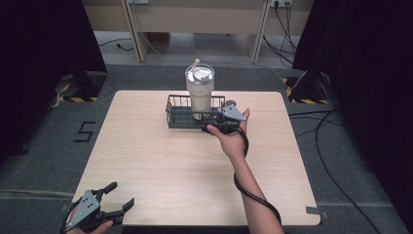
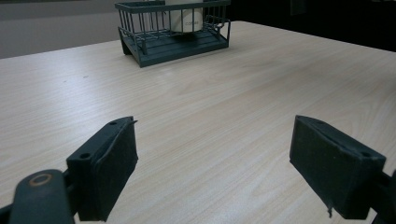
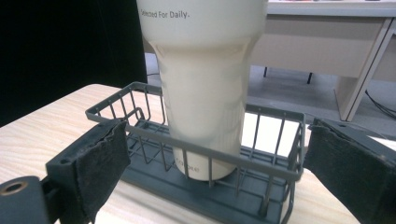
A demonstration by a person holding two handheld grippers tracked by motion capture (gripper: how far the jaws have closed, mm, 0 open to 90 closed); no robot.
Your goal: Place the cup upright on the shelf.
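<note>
Tall cream tumbler (image 1: pixel 199 92) with lid and straw stands upright inside a dark wire basket (image 1: pixel 176 116) at the far middle of the wooden table (image 1: pixel 160 165). Right gripper (image 1: pixel 214 123), jaws spread wide, sits at the basket's near right side, its pads flanking the basket without touching the tumbler. Left gripper (image 1: pixel 116 197), jaws also spread and holding nothing, rests at the table's near left corner, well apart from the basket.

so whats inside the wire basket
A cream tumbler stands upright in the dark wire basket, toward its right end, with a lid and straw on top. The tumbler covers the basket floor under it, and its contents are hidden.
</note>
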